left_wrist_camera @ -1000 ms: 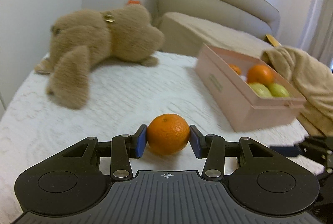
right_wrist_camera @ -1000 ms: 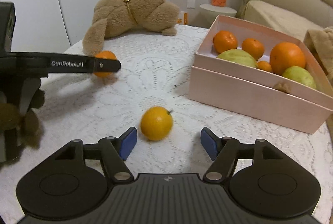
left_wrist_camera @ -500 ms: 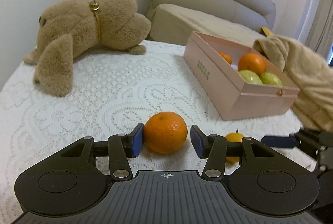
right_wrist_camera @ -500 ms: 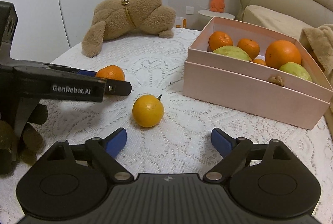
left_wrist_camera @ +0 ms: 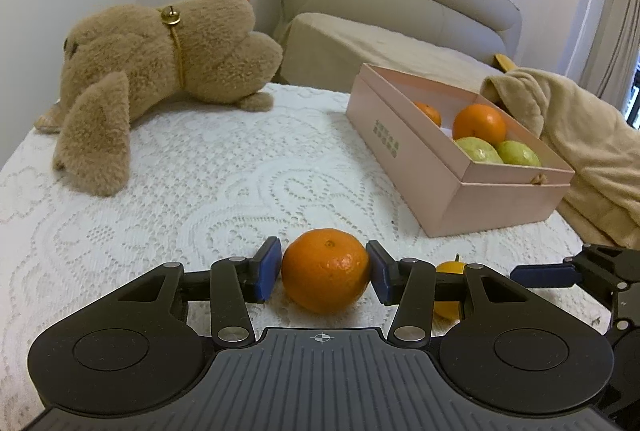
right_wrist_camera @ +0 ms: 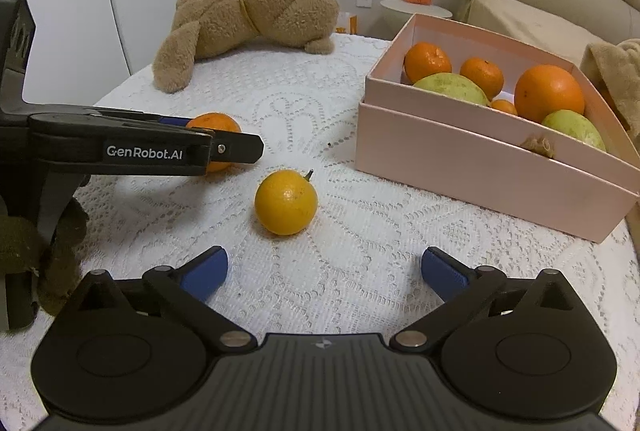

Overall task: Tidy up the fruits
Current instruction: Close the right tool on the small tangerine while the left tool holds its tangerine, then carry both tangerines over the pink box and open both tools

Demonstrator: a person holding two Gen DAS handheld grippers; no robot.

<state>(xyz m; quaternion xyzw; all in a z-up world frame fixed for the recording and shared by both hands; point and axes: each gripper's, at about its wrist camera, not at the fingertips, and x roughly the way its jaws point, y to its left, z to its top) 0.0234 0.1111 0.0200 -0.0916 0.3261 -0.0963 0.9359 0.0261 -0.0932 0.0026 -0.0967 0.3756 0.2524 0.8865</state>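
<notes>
My left gripper (left_wrist_camera: 325, 271) brackets the mandarin (left_wrist_camera: 325, 269), pads barely touching; my right gripper (right_wrist_camera: 324, 269), just spread wide, holds nothing. Closing off-centre could roll it toward the pink box (left_wrist_camera: 448, 167).

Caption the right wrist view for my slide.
Open right tongs face a yellow citrus on lace cloth, beside the pink fruit box.

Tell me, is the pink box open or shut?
Open. The pink box has no lid on top, and the oranges and green fruits inside show.
</notes>
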